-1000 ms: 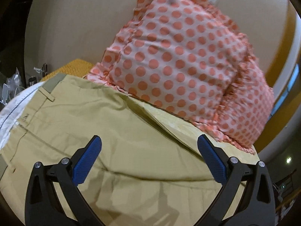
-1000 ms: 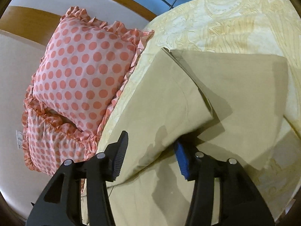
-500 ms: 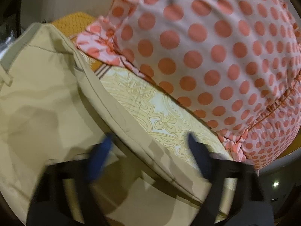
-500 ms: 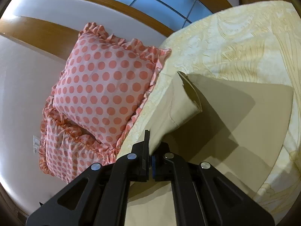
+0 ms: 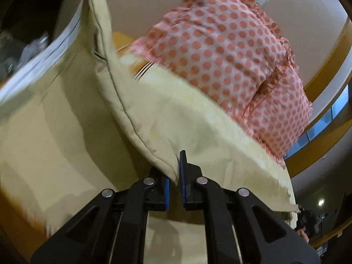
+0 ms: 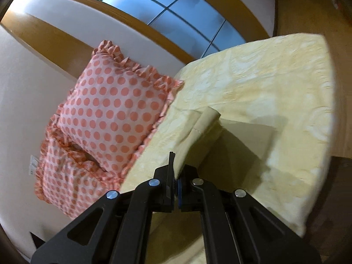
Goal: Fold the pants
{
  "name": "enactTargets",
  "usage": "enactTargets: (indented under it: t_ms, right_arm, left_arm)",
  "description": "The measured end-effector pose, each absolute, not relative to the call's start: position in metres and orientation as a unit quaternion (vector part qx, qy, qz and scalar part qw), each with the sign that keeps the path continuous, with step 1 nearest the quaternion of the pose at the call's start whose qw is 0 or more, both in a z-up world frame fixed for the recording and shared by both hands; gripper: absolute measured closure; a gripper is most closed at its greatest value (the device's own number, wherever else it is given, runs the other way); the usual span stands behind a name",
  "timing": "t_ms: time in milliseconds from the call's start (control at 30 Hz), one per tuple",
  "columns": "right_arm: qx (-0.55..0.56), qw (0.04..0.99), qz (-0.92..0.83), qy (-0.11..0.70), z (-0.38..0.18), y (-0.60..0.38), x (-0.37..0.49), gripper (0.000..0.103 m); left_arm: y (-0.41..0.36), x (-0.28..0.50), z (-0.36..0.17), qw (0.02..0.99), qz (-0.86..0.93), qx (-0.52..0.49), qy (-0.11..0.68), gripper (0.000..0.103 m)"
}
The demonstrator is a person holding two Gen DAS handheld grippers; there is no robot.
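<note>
The khaki pants (image 5: pixel 55 136) lie on the bed, with their far seamed edge raised off it. My left gripper (image 5: pixel 175 173) is shut on that seamed edge, and the fabric rises from the jaws toward the waistband at upper left. In the right wrist view the pants (image 6: pixel 239 145) show a hemmed leg end (image 6: pixel 204 123) lifted in a ridge. My right gripper (image 6: pixel 176 176) is shut on this leg edge and holds it above the bed.
Two pink pillows with orange dots (image 5: pixel 231 50) lean against the wall at the bed's far side, and they also show in the right wrist view (image 6: pixel 110 114). The pale yellow patterned bedspread (image 6: pixel 275 77) ends at an edge on the right. A window (image 6: pixel 167 6) is above.
Both grippers closed on the pants' far edge, the right first and then the left, and lifted it. The fabric now stands up from the bed.
</note>
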State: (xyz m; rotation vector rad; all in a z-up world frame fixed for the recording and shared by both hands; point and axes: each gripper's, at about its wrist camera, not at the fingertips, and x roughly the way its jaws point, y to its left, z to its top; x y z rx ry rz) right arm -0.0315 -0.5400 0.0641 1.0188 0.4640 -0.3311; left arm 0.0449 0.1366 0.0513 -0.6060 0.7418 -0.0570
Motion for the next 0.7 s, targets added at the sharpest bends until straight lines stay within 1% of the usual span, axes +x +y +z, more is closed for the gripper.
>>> enactTargets:
  t_ms: [67, 100, 167, 233, 267, 367, 467, 533, 567, 600, 633, 700]
  right_arm:
    - [0.456, 0.840, -0.174, 0.236, 0.062, -0.537, -0.038, 0.101]
    - [0.443, 0.843, -0.183, 0.244, 0.061, -0.536, -0.040, 0.101]
    - [0.428, 0.842, -0.200, 0.259, 0.059, -0.535, -0.047, 0.090]
    - [0.425, 0.840, -0.217, 0.259, 0.058, -0.538, -0.057, 0.049]
    - [0.420, 0.842, -0.231, 0.248, 0.059, -0.539, -0.065, 0.046]
    - [0.406, 0.844, -0.256, 0.240, 0.055, -0.544, -0.076, 0.046]
    - [0.406, 0.845, -0.256, 0.237, 0.044, -0.546, -0.077, 0.047]
    - [0.390, 0.854, -0.247, 0.239, 0.043, -0.541, -0.073, 0.047]
    - [0.384, 0.860, -0.235, 0.239, 0.042, -0.536, -0.070, 0.048]
    - [0.377, 0.866, -0.222, 0.241, 0.040, -0.531, -0.067, 0.053]
    - [0.369, 0.872, -0.210, 0.245, 0.038, -0.526, -0.064, 0.056]
    - [0.349, 0.885, -0.186, 0.246, 0.036, -0.513, -0.057, 0.065]
  left_arm:
    - [0.133, 0.025, 0.033, 0.880, -0.017, -0.301, 0.366, 0.096]
    - [0.132, 0.017, 0.026, 0.880, -0.014, -0.301, 0.368, 0.093]
    - [0.133, 0.009, 0.014, 0.884, -0.003, -0.297, 0.362, 0.089]
    - [0.136, -0.003, 0.013, 0.891, 0.000, -0.296, 0.343, 0.085]
    - [0.135, -0.009, 0.014, 0.897, 0.002, -0.291, 0.334, 0.079]
    - [0.133, -0.020, 0.021, 0.908, 0.010, -0.280, 0.311, 0.048]
    - [0.134, -0.028, 0.027, 0.918, 0.020, -0.269, 0.291, 0.041]
    - [0.139, -0.032, 0.028, 0.917, 0.023, -0.276, 0.286, 0.041]
    - [0.142, -0.035, 0.027, 0.916, 0.029, -0.280, 0.285, 0.037]
    - [0.145, -0.037, 0.026, 0.916, 0.037, -0.283, 0.284, 0.036]
    - [0.150, -0.040, 0.025, 0.915, 0.045, -0.288, 0.279, 0.036]
    - [0.158, -0.045, 0.027, 0.915, 0.059, -0.294, 0.269, 0.033]
